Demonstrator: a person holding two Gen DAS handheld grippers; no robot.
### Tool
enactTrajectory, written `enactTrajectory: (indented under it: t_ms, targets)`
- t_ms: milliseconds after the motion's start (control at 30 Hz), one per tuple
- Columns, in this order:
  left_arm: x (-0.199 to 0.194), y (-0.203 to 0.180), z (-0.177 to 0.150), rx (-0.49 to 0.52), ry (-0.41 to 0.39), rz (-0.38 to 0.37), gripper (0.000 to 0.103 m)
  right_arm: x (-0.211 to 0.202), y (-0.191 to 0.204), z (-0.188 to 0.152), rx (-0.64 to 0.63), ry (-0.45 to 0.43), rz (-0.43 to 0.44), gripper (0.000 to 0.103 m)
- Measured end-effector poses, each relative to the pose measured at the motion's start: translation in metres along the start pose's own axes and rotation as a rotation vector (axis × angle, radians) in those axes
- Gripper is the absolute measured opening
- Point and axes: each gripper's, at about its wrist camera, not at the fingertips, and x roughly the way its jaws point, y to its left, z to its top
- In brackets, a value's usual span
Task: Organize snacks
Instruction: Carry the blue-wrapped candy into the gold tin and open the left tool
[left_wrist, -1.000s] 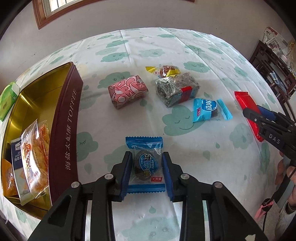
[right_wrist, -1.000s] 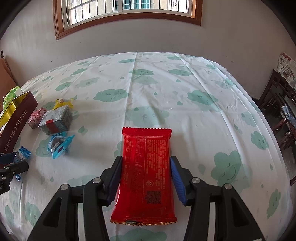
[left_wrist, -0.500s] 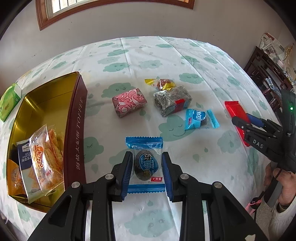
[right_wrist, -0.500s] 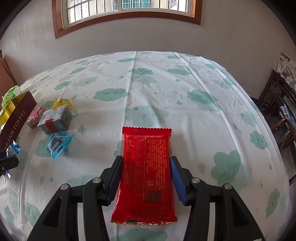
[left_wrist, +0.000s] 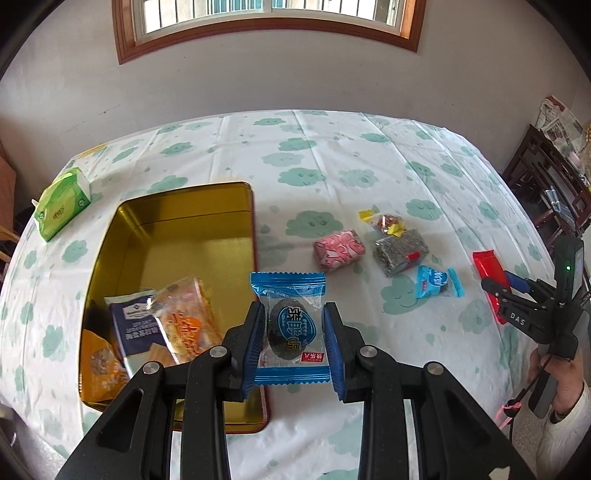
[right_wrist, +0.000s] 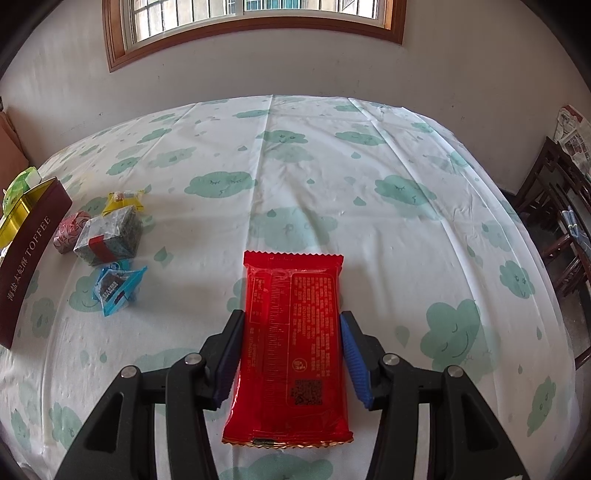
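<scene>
My left gripper (left_wrist: 293, 347) is shut on a blue-edged snack packet (left_wrist: 290, 325) and holds it in the air above the right rim of the gold tin (left_wrist: 192, 236), which holds several packets (left_wrist: 177, 325). My right gripper (right_wrist: 291, 354) is shut on a red snack packet (right_wrist: 291, 332) low over the table; it also shows in the left wrist view (left_wrist: 517, 295). On the cloth lie a pink packet (left_wrist: 340, 249), a grey block (left_wrist: 400, 251), a yellow-red candy (left_wrist: 386, 221) and a blue packet (left_wrist: 437, 282).
A green tissue pack (left_wrist: 61, 201) lies left of the tin. Dark wooden chairs (right_wrist: 565, 221) stand past the table's right edge. The tin's maroon side (right_wrist: 26, 262) shows at the left of the right wrist view.
My left gripper has risen with the blue-edged packet and moved left, from the cloth to above the tin's right rim. The right gripper has stayed put with the red packet.
</scene>
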Motion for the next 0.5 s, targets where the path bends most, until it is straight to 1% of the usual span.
enactTrajectory:
  t_ms: [200, 333, 433, 500]
  targets:
    - [0.000, 0.054, 0.005, -0.078, 0.011, 0.082, 0.028, 0.001, -0.001, 0.004, -0.006, 0.030, 0.009, 0.053]
    - [0.001, 0.089, 0.006, -0.123, 0.027, 0.139, 0.028, 0.001, 0.000, 0.005, -0.012, 0.034, 0.011, 0.053]
    - [0.005, 0.111, 0.007, -0.151, 0.045, 0.165, 0.028, 0.001, 0.000, 0.005, -0.007, 0.036, 0.011, 0.053]
    - [0.009, 0.120, 0.005, -0.159, 0.062, 0.170, 0.028, 0.001, 0.000, 0.005, -0.007, 0.039, 0.008, 0.053]
